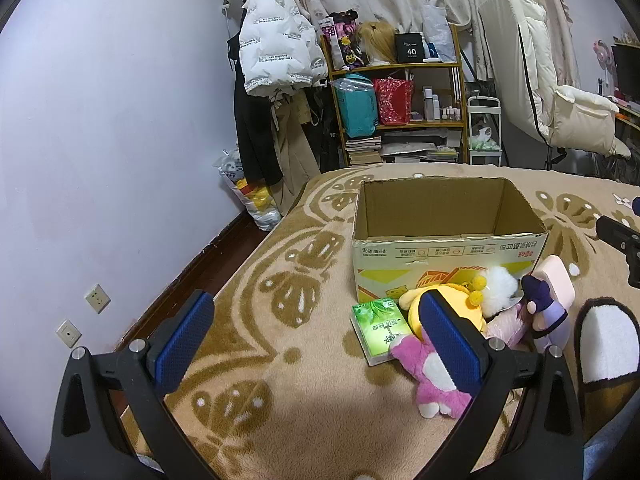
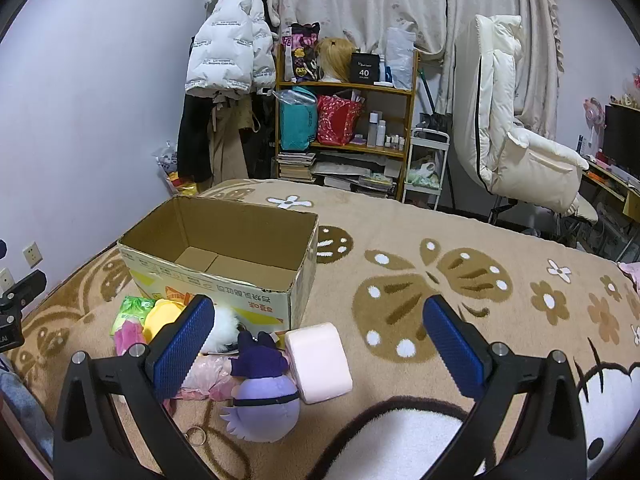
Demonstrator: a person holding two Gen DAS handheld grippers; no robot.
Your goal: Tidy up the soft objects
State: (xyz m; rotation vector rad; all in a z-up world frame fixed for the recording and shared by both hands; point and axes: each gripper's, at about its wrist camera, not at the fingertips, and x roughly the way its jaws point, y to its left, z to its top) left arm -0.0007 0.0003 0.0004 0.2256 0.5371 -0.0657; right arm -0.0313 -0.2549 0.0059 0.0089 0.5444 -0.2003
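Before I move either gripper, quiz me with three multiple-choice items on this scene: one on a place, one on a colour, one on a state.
1. Where does the pile of soft toys lie?
A. inside the cardboard box
B. on the blanket in front of the box
C. on the shelf

2. What colour is the tissue pack?
A. green
B. red
C. black

3. What is in the cardboard box?
A. a plush toy
B. a slipper
C. nothing visible

Answers:
1 B: the purple plush and pink plush lie on the blanket against the cardboard box.
2 A: the tissue pack has a green wrapper.
3 C: the right wrist view shows only bare box floor; left gripper and right gripper are open and empty.
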